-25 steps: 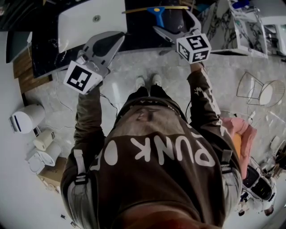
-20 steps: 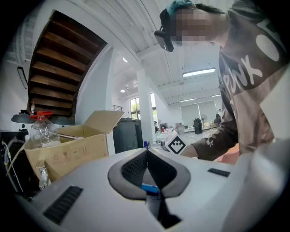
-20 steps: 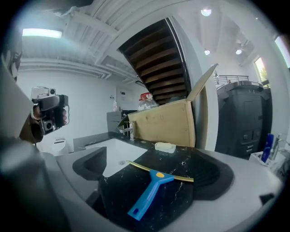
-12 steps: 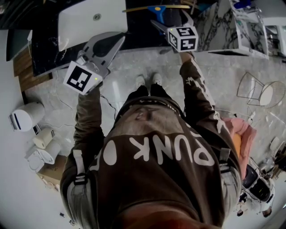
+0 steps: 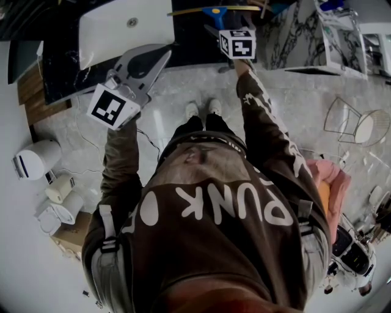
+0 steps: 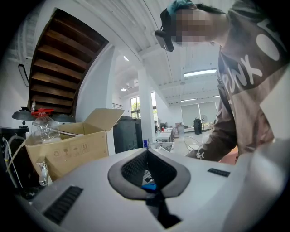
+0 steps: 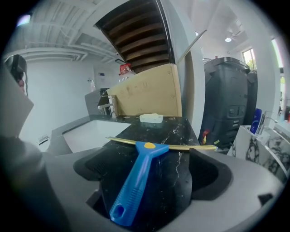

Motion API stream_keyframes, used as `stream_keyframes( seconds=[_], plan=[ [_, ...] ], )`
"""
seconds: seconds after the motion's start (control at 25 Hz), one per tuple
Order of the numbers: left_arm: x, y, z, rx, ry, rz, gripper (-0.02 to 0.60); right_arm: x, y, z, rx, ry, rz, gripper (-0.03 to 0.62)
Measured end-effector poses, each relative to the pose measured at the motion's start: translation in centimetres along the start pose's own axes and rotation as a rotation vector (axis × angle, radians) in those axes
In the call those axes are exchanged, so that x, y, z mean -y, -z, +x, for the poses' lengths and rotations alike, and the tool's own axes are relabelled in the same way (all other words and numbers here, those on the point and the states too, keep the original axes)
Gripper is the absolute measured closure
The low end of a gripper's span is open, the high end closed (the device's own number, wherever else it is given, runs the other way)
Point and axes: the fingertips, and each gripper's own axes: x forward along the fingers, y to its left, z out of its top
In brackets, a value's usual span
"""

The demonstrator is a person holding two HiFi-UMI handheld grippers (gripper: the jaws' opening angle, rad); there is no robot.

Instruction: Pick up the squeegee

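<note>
The squeegee has a blue ribbed handle and a long yellow blade, and lies flat on a black marble counter. My right gripper is open low over the counter, one jaw on each side of the handle, not closed on it. In the head view the squeegee shows just beyond the right gripper, whose marker cube hides most of its jaws. My left gripper hangs in front of the counter edge, apart from the squeegee. In the left gripper view its jaws meet at the tips with nothing in them.
A white sink basin is set in the counter left of the squeegee. Behind it stand a cardboard box, a small white dish and a tap. A black bin stands to the right. The person's feet are on the tiled floor.
My right gripper has moved forward and left over the counter, bringing its jaws around the squeegee handle. The left gripper has stayed put.
</note>
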Motion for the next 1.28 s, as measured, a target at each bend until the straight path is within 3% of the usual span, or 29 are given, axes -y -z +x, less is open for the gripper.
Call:
stream_keyframes(
  seconds=[0.72,1.0,1.28],
  plan=[
    [0.0,0.2,-0.6,-0.002,-0.013,-0.009,0.578,1.4,4.8,2.7,-0.210,0.108,0.053,0.062],
    [0.1,0.3,-0.7,0.000,-0.017,-0.014,0.578,1.8,4.9,3.0,-0.231,0.137,0.036,0.060],
    [0.2,0.3,-0.6,0.001,-0.017,-0.019,0.578,0.8,6.1,2.9,-0.294,0.097,0.091,0.068]
  ],
)
